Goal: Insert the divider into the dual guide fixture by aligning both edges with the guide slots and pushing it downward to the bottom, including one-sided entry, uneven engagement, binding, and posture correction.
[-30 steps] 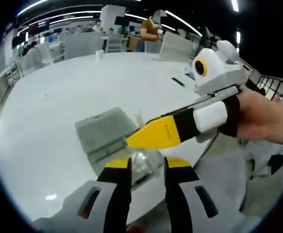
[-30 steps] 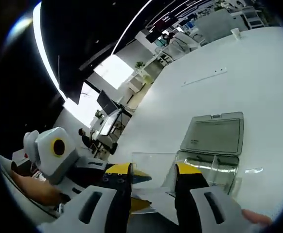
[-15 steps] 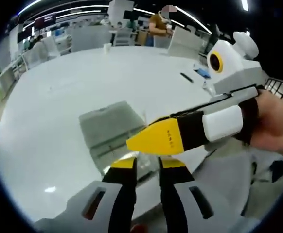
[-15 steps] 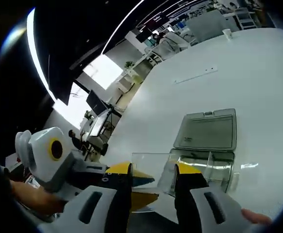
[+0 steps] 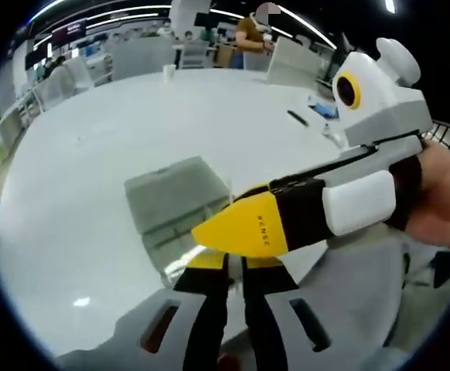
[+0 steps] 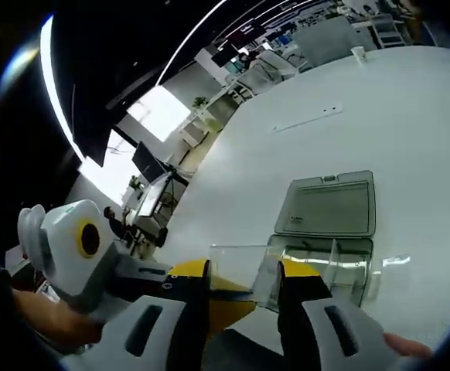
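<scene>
White bench carries the clear box at three o'clock of my right hand-held gripper, which grasps the clear divider. Left hand-held gripper is nearly clenched; its contents I cannot tell. Insertion not yet begun.

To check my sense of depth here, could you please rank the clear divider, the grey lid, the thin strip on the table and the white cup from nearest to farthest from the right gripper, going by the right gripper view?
1. Divider: between the right gripper's jaws.
2. Lid: just beyond, lying flat.
3. Strip: mid-table, farther up.
4. Cup: at the far edge, top right.
</scene>
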`<act>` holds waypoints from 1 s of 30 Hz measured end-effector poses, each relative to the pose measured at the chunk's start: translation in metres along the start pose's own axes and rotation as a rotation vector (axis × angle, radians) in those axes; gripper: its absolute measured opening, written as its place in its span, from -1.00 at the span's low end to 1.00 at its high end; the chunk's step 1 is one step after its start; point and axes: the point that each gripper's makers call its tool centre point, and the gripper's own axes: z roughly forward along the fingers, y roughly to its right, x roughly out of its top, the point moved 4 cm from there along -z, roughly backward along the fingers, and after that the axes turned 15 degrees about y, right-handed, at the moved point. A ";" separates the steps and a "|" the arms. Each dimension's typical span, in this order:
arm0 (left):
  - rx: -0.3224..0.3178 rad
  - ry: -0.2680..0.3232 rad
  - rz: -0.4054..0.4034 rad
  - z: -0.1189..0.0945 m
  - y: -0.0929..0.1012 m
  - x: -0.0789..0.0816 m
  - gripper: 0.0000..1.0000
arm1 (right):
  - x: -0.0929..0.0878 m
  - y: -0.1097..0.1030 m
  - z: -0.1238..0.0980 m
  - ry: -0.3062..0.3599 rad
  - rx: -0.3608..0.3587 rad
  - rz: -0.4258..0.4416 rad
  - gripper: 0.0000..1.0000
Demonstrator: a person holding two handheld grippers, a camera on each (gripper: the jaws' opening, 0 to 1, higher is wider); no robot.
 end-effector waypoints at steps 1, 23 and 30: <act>0.001 0.001 -0.001 0.000 0.000 0.000 -0.94 | 0.000 0.000 0.000 0.002 -0.001 -0.001 -0.41; -0.032 -0.008 -0.084 0.000 0.000 0.001 -0.97 | 0.000 0.001 -0.001 -0.015 -0.013 0.013 -0.39; -0.056 -0.023 -0.144 -0.002 0.001 0.000 -0.99 | -0.001 0.002 -0.001 -0.024 -0.013 0.023 -0.39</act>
